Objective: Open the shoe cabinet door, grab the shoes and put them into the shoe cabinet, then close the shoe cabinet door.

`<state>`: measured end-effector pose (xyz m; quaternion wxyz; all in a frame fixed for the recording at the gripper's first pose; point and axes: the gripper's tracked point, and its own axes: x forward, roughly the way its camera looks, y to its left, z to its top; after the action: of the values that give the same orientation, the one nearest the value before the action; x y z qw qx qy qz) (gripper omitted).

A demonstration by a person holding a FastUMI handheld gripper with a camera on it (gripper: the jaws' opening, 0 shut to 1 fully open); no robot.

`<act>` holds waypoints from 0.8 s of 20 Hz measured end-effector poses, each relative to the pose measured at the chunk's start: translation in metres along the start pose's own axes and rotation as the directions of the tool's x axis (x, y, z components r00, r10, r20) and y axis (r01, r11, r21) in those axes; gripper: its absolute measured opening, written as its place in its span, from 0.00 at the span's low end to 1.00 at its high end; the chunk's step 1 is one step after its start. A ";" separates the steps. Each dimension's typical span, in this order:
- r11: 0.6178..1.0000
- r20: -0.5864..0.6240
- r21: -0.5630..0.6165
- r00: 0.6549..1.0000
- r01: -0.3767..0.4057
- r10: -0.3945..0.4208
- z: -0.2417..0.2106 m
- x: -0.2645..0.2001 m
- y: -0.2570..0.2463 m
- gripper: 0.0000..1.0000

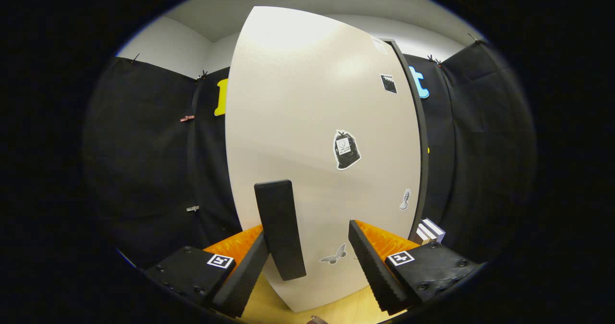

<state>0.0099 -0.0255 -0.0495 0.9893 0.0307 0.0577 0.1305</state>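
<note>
From the gripper view, the shoe cabinet door (307, 136) stands close ahead, pale and dotted with stickers (346, 149). The gripper (307, 261) is spread wide and holds nothing; the door's dark handle (279, 228) sits between the fingers, beside the left one.

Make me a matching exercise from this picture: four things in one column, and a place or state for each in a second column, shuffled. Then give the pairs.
Things:
1. cabinet door
2. handle
3. butterfly sticker
4. gripper

Places or states:
A. low on the door, between the fingers
B. open, fingers apart on either side of the handle's lower part
C. pale, closed, close ahead of the fingers
D. dark upright bar on the door, nearer the left finger

Pairs: 1-C, 2-D, 3-A, 4-B
</note>
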 end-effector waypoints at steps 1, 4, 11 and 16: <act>1.000 0.002 -0.010 1.000 -0.005 0.005 0.000 0.001 0.005 1.00; 0.999 0.012 -0.036 1.000 -0.018 0.018 0.004 0.006 0.014 1.00; 0.998 0.059 -0.059 0.998 -0.014 0.018 0.022 0.006 0.019 0.99; 0.996 0.086 -0.090 0.996 0.022 -0.015 0.028 0.002 0.012 0.99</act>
<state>0.0126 -0.0147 -0.0214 0.9924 -0.0096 0.0100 0.1224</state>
